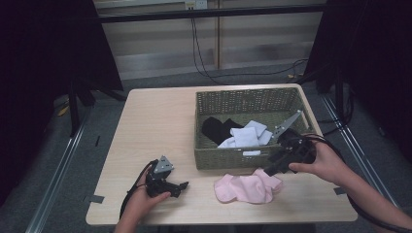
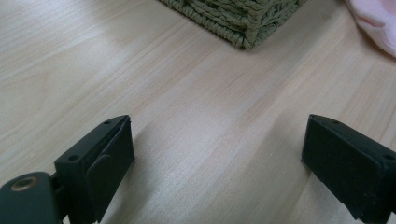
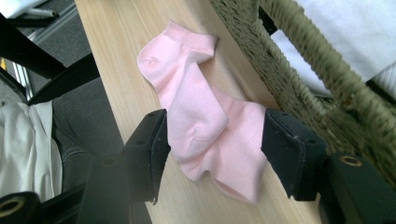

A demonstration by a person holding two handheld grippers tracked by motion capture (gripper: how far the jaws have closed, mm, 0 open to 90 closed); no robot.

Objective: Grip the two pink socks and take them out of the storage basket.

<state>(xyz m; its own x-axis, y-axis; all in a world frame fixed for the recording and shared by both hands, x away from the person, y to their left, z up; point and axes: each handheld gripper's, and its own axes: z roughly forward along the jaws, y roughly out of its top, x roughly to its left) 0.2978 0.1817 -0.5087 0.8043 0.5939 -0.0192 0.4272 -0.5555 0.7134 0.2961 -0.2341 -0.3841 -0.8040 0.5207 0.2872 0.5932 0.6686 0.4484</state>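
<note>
**Right claw poised over the pink socks**

My right claw [image 3: 212, 149] hangs spread wide just above the pink socks [image 3: 201, 116], one jaw to either side of the overlapped middle, gripping nothing. I judge the step in hand to be a pick-up, perhaps for the basket. To do it well I would come straight down until both jaws touch the table [image 1: 160, 126], then close across the spot where the two layers overlap, so both come up together and neither slides off. The basket [image 1: 233, 158] wall stands just beside my far jaw, so I should keep clear of the weave.

The socks are soft, thin, pale pink, lying flat and partly crossed at the table's front edge, just before the basket.

My left claw [image 2: 215, 154] rests low over bare table, released and holding nothing. Beyond it, in the basket, lie black and white socks [image 1: 245, 136].
</note>
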